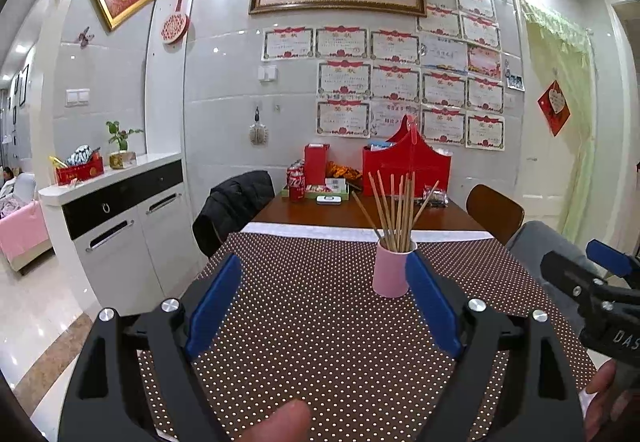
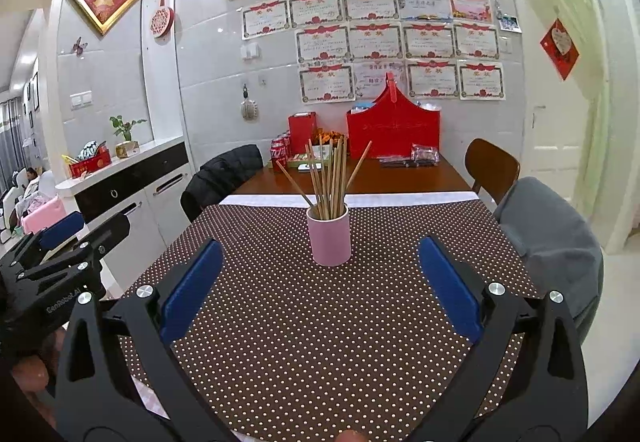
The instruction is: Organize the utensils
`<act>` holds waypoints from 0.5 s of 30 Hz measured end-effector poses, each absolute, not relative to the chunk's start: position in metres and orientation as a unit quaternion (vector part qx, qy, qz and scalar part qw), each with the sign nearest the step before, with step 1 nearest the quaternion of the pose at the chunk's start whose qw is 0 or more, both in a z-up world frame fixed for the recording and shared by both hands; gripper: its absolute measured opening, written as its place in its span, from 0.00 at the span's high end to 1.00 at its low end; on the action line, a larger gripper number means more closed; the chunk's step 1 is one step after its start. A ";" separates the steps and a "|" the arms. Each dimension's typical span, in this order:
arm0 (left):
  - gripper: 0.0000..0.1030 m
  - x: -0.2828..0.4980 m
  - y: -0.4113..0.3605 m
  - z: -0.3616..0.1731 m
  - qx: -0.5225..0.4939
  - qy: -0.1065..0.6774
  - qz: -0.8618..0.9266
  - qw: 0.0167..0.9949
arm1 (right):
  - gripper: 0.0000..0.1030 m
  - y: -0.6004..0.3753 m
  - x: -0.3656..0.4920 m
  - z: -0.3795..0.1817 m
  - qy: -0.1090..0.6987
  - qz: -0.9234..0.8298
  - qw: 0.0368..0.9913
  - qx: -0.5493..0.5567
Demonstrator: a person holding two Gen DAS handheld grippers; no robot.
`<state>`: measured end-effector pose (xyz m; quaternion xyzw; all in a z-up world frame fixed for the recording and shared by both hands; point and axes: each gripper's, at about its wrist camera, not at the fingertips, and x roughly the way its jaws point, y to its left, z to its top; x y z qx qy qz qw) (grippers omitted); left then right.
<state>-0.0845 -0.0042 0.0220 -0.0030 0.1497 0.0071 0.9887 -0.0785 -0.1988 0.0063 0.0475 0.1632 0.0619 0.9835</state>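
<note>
- Chopsticks (image 2: 330,178) stand bundled in the pink cup (image 2: 329,238) mid-table (image 2: 280,342), tips fanned outward; we judge the sorting done.
- Left gripper (image 1: 325,294): fingers spread wide, holding nothing, cup just beyond them.
- Right gripper (image 2: 320,282): fingers likewise apart and empty, held short of the cup.

White letters "DAS" show on the black body of the right gripper (image 1: 612,330), cut off at the frame edge. The black left gripper (image 2: 60,306) carries "GenRobot.AI" in small white print. The red-bordered paper certificates (image 1: 344,80) on the tiled wall bear the heading "奖状" (smaller lines are too fine to read).
</note>
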 end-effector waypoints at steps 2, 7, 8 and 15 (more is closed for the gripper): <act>0.19 -0.087 -0.007 0.024 0.004 0.147 0.011 0.989 | 0.06 -0.198 -0.082 0.009 0.159 0.060 0.984 0.044; 0.19 -0.092 -0.009 0.026 0.005 0.144 0.014 0.989 | 0.06 -0.193 -0.087 0.012 0.150 0.061 0.986 0.037; 0.19 -0.092 -0.009 0.026 0.005 0.143 0.014 0.990 | 0.06 -0.192 -0.088 0.012 0.150 0.061 0.986 0.035; 0.19 -0.095 -0.007 0.031 0.001 0.137 0.014 0.990 | 0.06 -0.189 -0.088 0.011 0.151 0.061 0.986 0.032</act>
